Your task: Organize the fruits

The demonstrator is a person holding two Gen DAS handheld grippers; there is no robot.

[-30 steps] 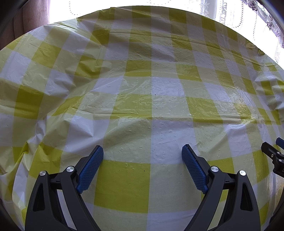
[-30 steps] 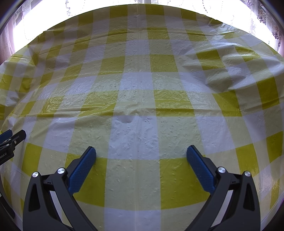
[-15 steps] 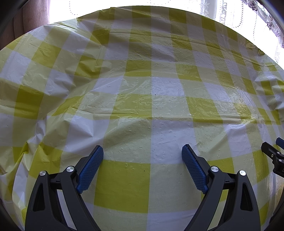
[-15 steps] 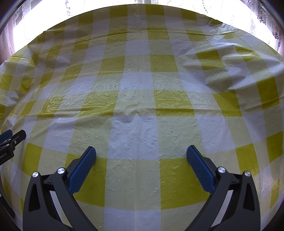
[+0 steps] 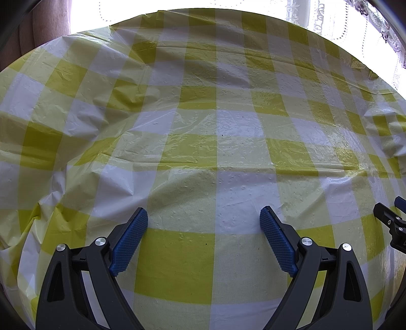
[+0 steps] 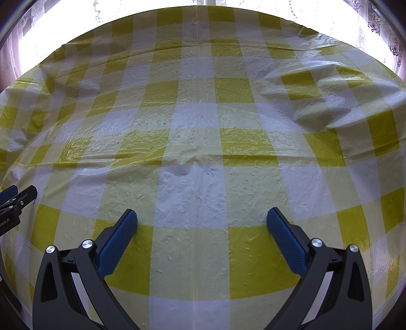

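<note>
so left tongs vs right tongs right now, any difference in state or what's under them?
Left tongs hover with a white check between their tips; right tongs too, but a tablecloth seam runs between theirs. Cloth bulges far right ahead of the right tongs, bunches at left for the left tongs. Shared: both wide open, empty, blue pads, no fruit in view.

Looks like a room in a home, most likely a dining spot. Dominated by a glossy, wrinkled plastic tablecloth in yellow-and-white checks (image 5: 215,152), spread over a table and sagging into folds toward its edges. Just beyond the far edge of that tablecloth, white lace curtains with an embroidered pattern (image 5: 317,17) against a bright, overexposed window (image 6: 253,5). Past the tablecloth's far left corner, a dull brownish drape or wall (image 5: 43,28), too dim to tell which.
</note>
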